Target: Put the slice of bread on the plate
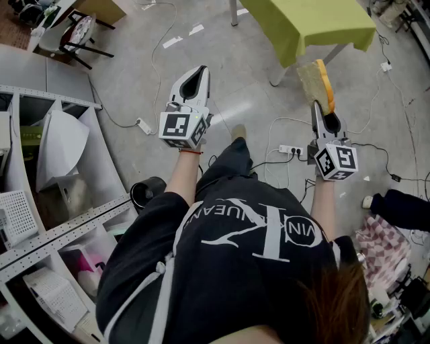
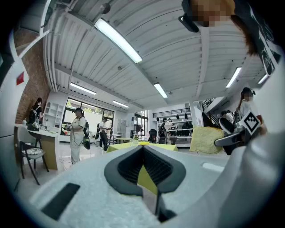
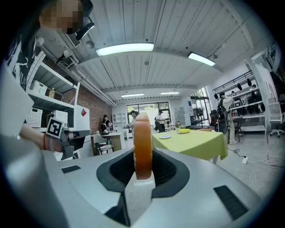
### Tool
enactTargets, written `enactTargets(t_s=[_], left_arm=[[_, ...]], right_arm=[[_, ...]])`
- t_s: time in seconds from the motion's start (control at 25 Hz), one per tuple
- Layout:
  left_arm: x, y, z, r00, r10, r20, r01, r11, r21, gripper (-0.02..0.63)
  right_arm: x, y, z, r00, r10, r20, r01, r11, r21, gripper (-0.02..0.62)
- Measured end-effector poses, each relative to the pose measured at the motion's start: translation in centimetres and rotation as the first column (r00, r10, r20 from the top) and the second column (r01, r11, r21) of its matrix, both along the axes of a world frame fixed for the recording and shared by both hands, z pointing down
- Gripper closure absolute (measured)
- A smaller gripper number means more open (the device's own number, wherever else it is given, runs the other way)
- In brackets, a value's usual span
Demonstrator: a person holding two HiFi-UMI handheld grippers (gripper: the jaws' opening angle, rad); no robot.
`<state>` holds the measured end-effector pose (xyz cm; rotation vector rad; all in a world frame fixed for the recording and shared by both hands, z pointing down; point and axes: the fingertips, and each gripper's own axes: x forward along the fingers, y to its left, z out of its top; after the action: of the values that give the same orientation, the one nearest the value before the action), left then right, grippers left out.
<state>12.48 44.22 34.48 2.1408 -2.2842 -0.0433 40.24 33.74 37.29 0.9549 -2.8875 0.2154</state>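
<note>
Slice of bread (image 3: pixel 142 147): one, pale crumb with an orange-brown crust. It stands on edge between my right tool's pads, up in the air and well short of the table and its plate.
White metal shelving rack (image 1: pixel 67 232): one, at the far left. Its bays hold pale bags and one white perforated basket (image 1: pixel 15 216); I cannot make out what is in the basket.
Left gripper (image 1: pixel 198 72): one, white with dark ribbed pads. Its jaw tips meet and nothing sits between them.
Right gripper (image 1: pixel 324 113): one, of the same make. Its jaws are clamped on the two flat faces of the bread, and the crust edge faces its camera.
Yellow-green cloth-covered table (image 1: pixel 322 20): one, ahead of my right tool and beyond the bread.
Small pale round plate (image 3: pixel 164 137): one that I can count for certain, lying on the table top. It is too small to tell what is in it.
</note>
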Motion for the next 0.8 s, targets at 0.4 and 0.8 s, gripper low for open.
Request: enactTargets(t_s=[0.4, 0.8], left_arm=[[-4.9, -6.9, 1.8, 1.0, -0.019, -0.018, 0.019, 1.0, 0.012, 0.595], [-10.1, -12.4, 3.1, 0.998, -0.038, -0.059, 0.038, 0.999, -0.009, 0.595]], right_arm=[[-4.8, -7.0, 1.9, 1.0, 0.0, -0.016, 0.0, 1.0, -0.028, 0.503], [-9.5, -13.5, 2.5, 0.999, 0.008, -0.037, -0.01, 0.998, -0.054, 0.503]])
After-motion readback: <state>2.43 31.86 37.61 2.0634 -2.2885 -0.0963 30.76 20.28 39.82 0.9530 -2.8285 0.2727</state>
